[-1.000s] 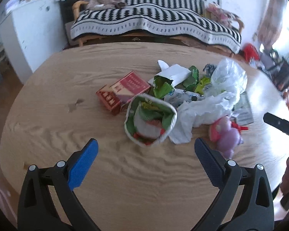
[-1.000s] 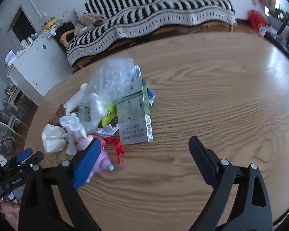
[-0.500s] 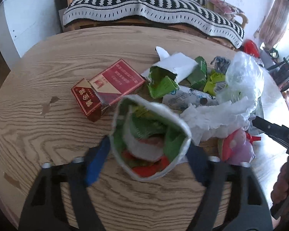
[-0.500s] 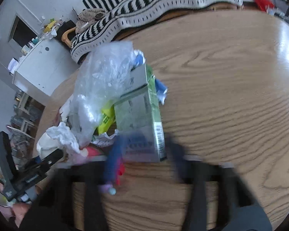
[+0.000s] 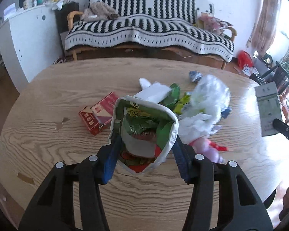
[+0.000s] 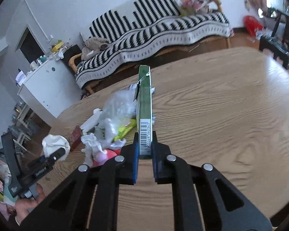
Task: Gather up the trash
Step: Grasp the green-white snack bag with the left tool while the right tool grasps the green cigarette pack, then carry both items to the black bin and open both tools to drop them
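Note:
My left gripper [image 5: 145, 146] is shut on a white fabric trash bag [image 5: 144, 127] with green and red wrappers inside, held open-mouthed above the round wooden table [image 5: 48, 100]. My right gripper [image 6: 145, 144] is shut on a flat green carton [image 6: 144, 104] with a barcode, lifted edge-up off the table; the carton also shows in the left wrist view [image 5: 267, 107]. A trash pile stays on the table: a red box [image 5: 98, 113], white paper [image 5: 156, 90], green wrappers [image 5: 174, 94], a clear plastic bag [image 5: 210, 94] and a pink toy [image 5: 206, 146].
A sofa with a black-and-white striped throw [image 5: 148, 32] stands behind the table. A white cabinet [image 5: 23, 38] is at the left. A black chair [image 6: 279, 44] stands at the table's far right. A blue wrapper ball [image 5: 194, 76] lies beyond the pile.
Both grippers moved forward and closed. The left one took hold of the white bag. The right one took the green carton and lifted it edge-up off the table.

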`<state>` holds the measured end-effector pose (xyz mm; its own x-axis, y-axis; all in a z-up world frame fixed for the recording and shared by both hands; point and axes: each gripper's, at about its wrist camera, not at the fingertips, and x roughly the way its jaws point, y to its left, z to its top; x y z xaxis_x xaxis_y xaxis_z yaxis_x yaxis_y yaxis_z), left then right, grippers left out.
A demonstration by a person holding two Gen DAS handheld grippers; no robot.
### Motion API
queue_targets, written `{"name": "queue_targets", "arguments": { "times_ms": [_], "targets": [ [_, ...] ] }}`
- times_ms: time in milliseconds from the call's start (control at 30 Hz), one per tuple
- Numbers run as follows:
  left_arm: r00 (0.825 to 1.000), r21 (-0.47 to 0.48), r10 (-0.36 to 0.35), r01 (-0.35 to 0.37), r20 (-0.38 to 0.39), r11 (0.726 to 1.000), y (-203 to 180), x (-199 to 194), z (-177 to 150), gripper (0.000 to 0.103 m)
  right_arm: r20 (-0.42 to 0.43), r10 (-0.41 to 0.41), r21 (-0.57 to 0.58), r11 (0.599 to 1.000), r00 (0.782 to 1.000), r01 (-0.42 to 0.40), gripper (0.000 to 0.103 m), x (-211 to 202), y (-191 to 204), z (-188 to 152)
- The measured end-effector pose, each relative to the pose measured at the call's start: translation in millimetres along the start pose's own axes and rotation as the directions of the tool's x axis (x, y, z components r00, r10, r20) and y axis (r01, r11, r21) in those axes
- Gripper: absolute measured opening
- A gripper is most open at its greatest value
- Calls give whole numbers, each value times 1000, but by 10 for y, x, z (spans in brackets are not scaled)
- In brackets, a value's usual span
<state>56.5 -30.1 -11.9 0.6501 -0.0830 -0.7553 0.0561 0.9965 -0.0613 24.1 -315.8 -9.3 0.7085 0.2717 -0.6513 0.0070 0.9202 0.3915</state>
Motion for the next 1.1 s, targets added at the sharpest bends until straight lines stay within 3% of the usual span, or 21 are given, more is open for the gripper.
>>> {"name": "queue_targets", "arguments": {
  "times_ms": [200,300,433,533,633,667,800,867,967,1100],
  "targets": [
    [995,61,-98,96,26,994,-526,-139,-48,52,64,-131,-23,991,989,133,12,-706,-504,-142],
    [985,126,-169,162,42,979,-932,-208,-94,52,98,-226,6,974,969,227,12,-1128,-893,-232],
    [956,230,-292,279,24,932,-1614,-297,-229,52,144,-387,74,922,911,380,12,-1827,-1480,-448],
    [913,318,-407,390,-12,864,-2276,-436,-420,52,146,-477,158,876,867,455,12,-2230,-1904,-671],
    [843,400,-530,519,-92,756,-3019,-616,-719,52,108,-557,262,815,823,517,12,-2587,-2402,-953],
    [813,432,-567,561,-129,706,-3313,-704,-891,52,88,-574,293,796,814,530,12,-2667,-2562,-1040],
    [725,497,-625,672,-290,549,-4125,-806,-1513,52,-42,-599,368,735,800,569,13,-2775,-3147,-1367],
    [701,508,-616,701,-361,500,-4442,-731,-1784,52,-128,-581,392,715,804,579,12,-2756,-3454,-1539],
    [690,503,-576,720,-438,479,-4770,-519,-2080,52,-239,-530,435,691,814,577,12,-2658,-3851,-1799],
    [698,489,-525,715,-486,499,-5057,-187,-2273,52,-314,-477,449,687,821,571,13,-2522,-4149,-2045]
  ]
}}
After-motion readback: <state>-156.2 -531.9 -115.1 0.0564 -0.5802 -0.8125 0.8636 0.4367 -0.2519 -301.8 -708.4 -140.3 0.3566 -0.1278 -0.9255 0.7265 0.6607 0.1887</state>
